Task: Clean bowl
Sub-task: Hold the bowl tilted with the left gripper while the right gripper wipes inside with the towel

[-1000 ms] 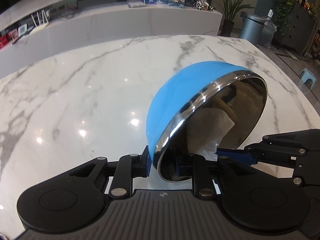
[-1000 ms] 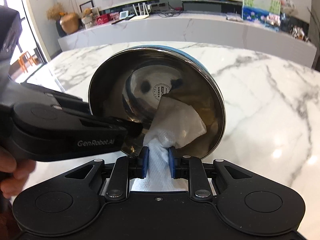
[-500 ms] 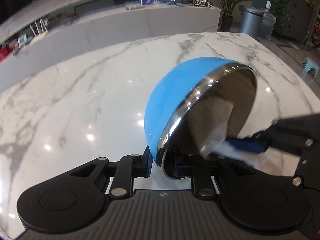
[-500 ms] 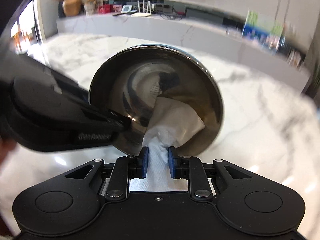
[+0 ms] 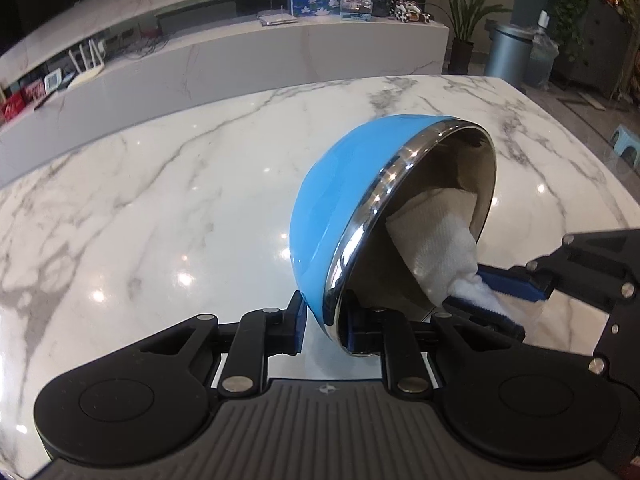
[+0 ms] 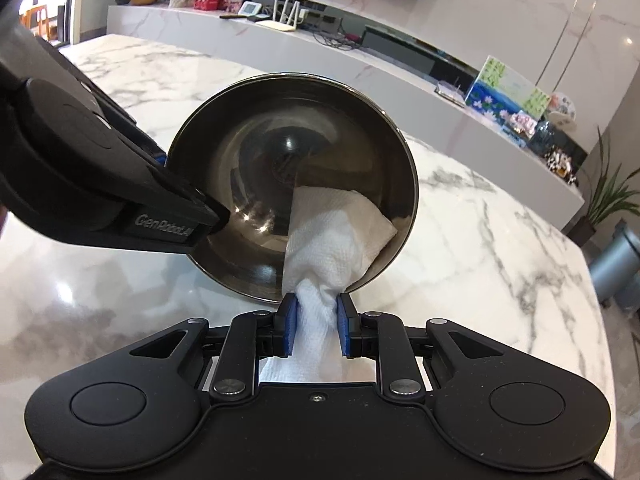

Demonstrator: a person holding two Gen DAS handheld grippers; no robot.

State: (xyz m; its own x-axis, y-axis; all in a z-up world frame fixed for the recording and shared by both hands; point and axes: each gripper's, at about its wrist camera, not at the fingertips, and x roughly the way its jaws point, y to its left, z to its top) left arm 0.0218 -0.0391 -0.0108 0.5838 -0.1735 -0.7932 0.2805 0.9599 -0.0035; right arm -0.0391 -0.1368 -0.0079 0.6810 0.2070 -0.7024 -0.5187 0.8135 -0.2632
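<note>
Wiping is the step in hand: the bowl, blue outside and steel inside, sits tipped on its side at centre frame over the marble desk, its rim pinched by the left gripper. The right gripper is clamped on a wad of paper towel pressed against the lower right inner wall. Best results likely come from sweeping the towel around the whole wall with steady pressure while the rim hold stays firm, since the steel looks slippery.

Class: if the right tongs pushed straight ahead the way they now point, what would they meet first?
Probably the bowl's steel inside: the right tongs, shut on the paper towel, point into its tilted mouth, so the towel would press the wall first.
</note>
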